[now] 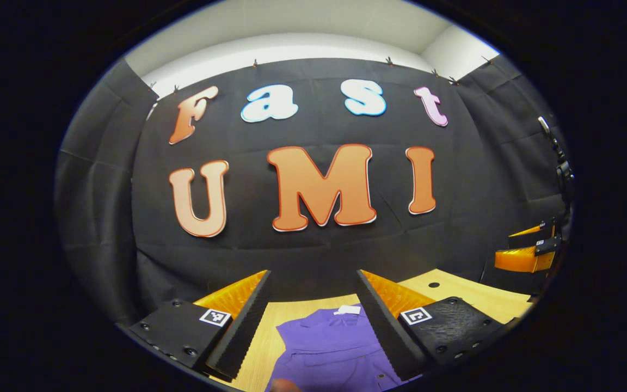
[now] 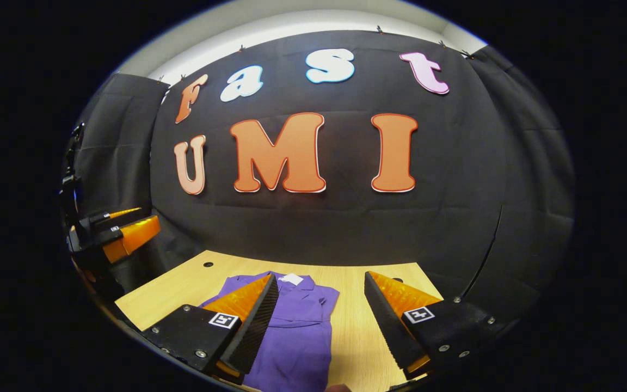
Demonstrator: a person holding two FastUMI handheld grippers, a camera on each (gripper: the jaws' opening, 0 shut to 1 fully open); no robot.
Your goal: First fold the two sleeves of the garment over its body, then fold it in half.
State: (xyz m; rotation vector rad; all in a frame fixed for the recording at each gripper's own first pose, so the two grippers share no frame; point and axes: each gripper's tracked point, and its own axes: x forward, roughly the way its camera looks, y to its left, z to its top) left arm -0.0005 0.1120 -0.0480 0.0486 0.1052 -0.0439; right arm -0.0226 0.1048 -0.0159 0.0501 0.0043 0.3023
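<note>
Progress: purple garment (image 2: 297, 321) looks narrow, sleeves seemingly folded over its body already; halving fold judged still left
Garment: flat on wooden table (image 2: 368, 305), white collar tag toward the wall
Left gripper (image 1: 313, 321): jaws wide apart, holding nothing; raised above garment
Right gripper (image 2: 321, 321): jaws wide apart, empty; garment below, toward its left finger

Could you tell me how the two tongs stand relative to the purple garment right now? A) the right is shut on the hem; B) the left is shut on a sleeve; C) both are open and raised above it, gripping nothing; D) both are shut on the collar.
C: the left tongs and right tongs both gape wide, with the purple garment lying on the wooden table below them.
</note>
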